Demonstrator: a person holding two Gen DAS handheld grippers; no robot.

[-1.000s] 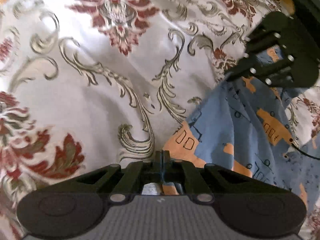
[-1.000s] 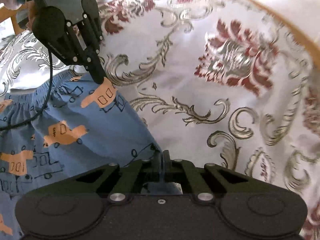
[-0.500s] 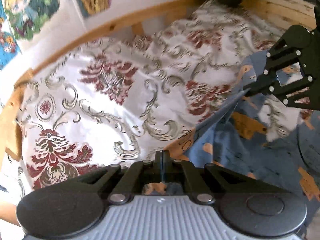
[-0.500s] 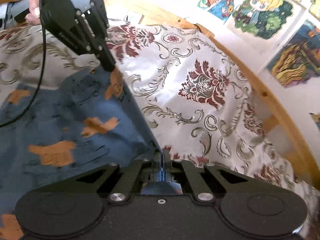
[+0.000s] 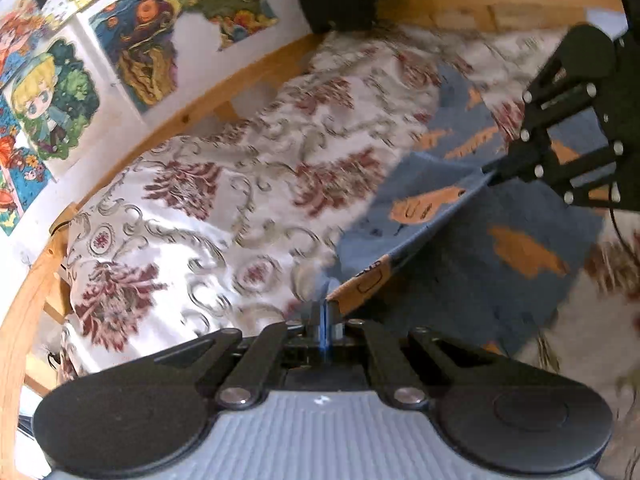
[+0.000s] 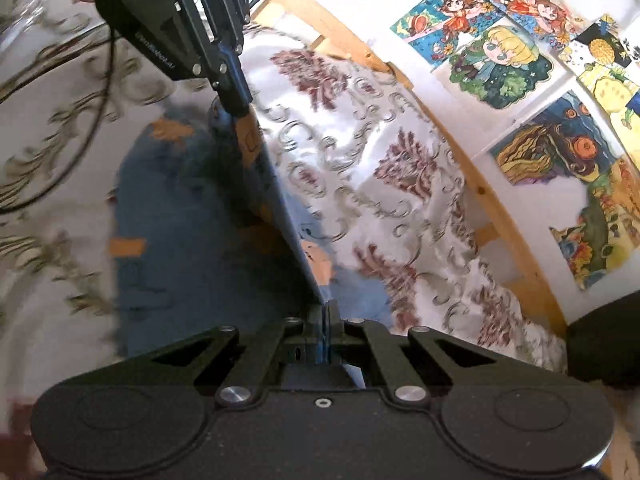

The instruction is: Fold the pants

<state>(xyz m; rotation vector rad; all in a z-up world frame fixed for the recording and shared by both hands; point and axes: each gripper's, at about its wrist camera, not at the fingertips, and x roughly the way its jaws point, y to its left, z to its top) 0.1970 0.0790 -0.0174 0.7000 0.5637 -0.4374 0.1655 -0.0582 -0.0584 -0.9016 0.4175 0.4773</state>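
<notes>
Blue pants (image 5: pixel 472 264) with orange print held lifted above bed's damask bedspread (image 5: pixel 224 216). Left claw (image 5: pixel 325 312) pinched shut on one corner, right claw (image 6: pixel 325 312) clamped on other. Edge between drawn taut, apparently so cloth could be carried over flat for fold.
</notes>
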